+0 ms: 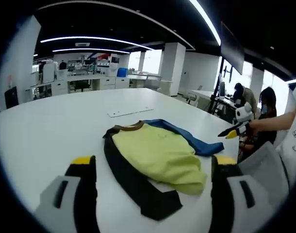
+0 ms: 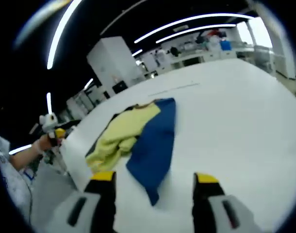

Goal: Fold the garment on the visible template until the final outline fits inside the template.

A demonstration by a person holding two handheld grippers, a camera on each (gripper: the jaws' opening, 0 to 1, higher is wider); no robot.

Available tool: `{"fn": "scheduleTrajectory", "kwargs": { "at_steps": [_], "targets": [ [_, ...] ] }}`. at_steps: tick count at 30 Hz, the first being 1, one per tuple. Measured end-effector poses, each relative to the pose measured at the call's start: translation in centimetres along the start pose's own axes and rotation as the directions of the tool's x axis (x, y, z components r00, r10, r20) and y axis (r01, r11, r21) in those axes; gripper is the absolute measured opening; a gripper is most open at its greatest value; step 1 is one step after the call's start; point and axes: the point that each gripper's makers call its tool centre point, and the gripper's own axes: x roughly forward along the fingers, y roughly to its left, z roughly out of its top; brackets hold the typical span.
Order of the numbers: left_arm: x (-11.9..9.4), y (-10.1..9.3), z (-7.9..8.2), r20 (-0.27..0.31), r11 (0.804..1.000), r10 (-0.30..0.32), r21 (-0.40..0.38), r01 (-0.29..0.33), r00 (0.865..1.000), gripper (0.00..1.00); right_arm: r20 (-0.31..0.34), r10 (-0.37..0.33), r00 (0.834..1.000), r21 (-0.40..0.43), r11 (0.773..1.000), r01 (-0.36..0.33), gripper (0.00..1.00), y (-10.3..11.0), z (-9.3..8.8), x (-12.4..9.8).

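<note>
Soft, light, floppy garment (image 1: pixel 155 160) bunched on desk (image 1: pixel 51 126); best pinched at blue sleeve edge, probably. Left gripper (image 1: pixel 153 182) and right gripper (image 2: pixel 154 194) agape, empty.

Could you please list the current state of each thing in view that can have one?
Garment: partly folded and rumpled on the white table, yellow panel on top, held by neither gripper.
Left hand-held gripper: open, holding nothing.
Right hand-held gripper: open, holding nothing, over the garment's blue part.
</note>
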Motion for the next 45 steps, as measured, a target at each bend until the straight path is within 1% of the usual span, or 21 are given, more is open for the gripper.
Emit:
{"fn": "scheduleTrajectory", "kwargs": {
  "at_steps": [2, 4, 7, 10, 14, 17, 18, 21, 22, 26, 31, 34, 36, 37, 38, 41, 42, 45],
  "targets": [
    [-0.1, 0.1, -0.2, 0.0, 1.0, 0.004, -0.005, -0.004, 1.0, 0.96, -0.006, 0.001, 1.0, 0.022, 1.0, -0.001, 0.49, -0.3, -0.7, 0.0],
    [-0.2, 0.0, -0.4, -0.004, 1.0, 0.006, -0.01, -0.006, 1.0, 0.95, -0.009, 0.012, 1.0, 0.039, 0.999, -0.011, 0.41, 0.2, -1.4, 0.0],
    [-0.3, -0.1, -0.5, -0.006, 1.0, 0.007, -0.014, -0.007, 1.0, 0.95, 0.0, 0.007, 1.0, 0.072, 0.997, -0.007, 0.35, 0.1, -1.9, 0.3],
    [-0.4, -0.3, -0.5, 0.0, 1.0, 0.007, -0.023, -0.007, 1.0, 0.95, -0.002, 0.005, 1.0, 0.109, 0.994, -0.005, 0.3, -0.2, -2.9, 0.4],
    [-0.7, -0.4, -0.9, -0.006, 0.999, 0.012, -0.03, -0.013, 1.0, 0.95, 0.024, -0.004, 1.0, 0.16, 0.987, 0.0, 0.24, -0.6, -3.4, 0.7],
    [-0.7, -0.4, -0.8, -0.008, 0.999, 0.017, -0.033, -0.017, 1.0, 0.95, 0.031, -0.014, 0.999, 0.176, 0.984, 0.008, 0.13, -1.4, -3.6, 1.0],
    [-0.7, -0.4, -0.7, -0.004, 0.999, 0.018, -0.037, -0.019, 1.0, 0.95, 0.038, -0.014, 0.999, 0.181, 0.983, 0.007, 0.08, -1.3, -3.3, 0.9],
    [-0.6, -0.5, -0.7, -0.012, 0.999, 0.016, -0.037, -0.016, 1.0, 0.94, 0.057, -0.004, 0.998, 0.222, 0.975, -0.009, 0.03, -1.0, -3.0, 0.8],
    [-0.6, -0.5, -0.8, -0.017, 0.999, 0.014, -0.035, -0.015, 1.0, 0.94, 0.062, -0.005, 0.998, 0.224, 0.975, -0.009, 0.0, -0.8, -2.8, 0.7],
    [-0.4, -0.6, -0.7, -0.019, 0.999, 0.015, -0.035, -0.016, 1.0, 0.94, 0.068, 0.003, 0.998, 0.233, 0.972, -0.019, 0.0, -1.0, -2.1, 0.2],
    [-0.4, -0.6, -0.9, -0.019, 0.999, 0.02, -0.046, -0.02, 1.0, 0.93, 0.081, 0.013, 0.997, 0.231, 0.973, -0.031, 0.0, -1.3, -0.4, -1.5],
    [-0.3, -0.9, -1.0, -0.023, 0.999, 0.017, -0.048, -0.018, 1.0, 0.93, 0.077, 0.018, 0.997, 0.223, 0.974, -0.035, 0.0, -1.6, 0.3, -2.8],
    [-0.4, -0.9, -1.0, -0.021, 0.999, 0.021, -0.05, -0.022, 1.0, 0.93, 0.069, 0.006, 0.998, 0.204, 0.979, -0.02, 0.0, -2.3, 0.8, -3.8],
    [-0.3, -0.8, -1.0, -0.018, 0.998, 0.021, -0.057, -0.022, 1.0, 0.92, 0.069, 0.003, 0.998, 0.202, 0.979, -0.017, 0.0, -2.4, 0.9, -3.9],
    [-0.2, -0.8, -1.0, -0.016, 0.998, 0.02, -0.061, -0.021, 1.0, 0.92, 0.069, -0.007, 0.998, 0.202, 0.979, -0.007, 0.0, -3.2, 1.4, -4.7],
    [0.0, -0.3, -1.3, -0.021, 0.998, 0.023, -0.064, -0.025, 1.0, 0.92, 0.087, -0.03, 0.996, 0.22, 0.975, 0.01, 0.0, -4.6, 2.6, -5.8],
    [0.1, -0.3, -1.3, -0.02, 0.997, 0.025, -0.067, -0.027, 0.999, 0.92, 0.091, -0.044, 0.995, 0.233, 0.972, 0.022, 0.0, -5.5, 3.0, -6.3],
    [0.4, -0.2, -1.4, -0.014, 0.996, 0.028, -0.081, -0.029, 1.0, 0.92, 0.094, -0.075, 0.993, 0.238, 0.97, 0.051, 0.0, -7.1, 4.1, -7.1]
  ]
}}
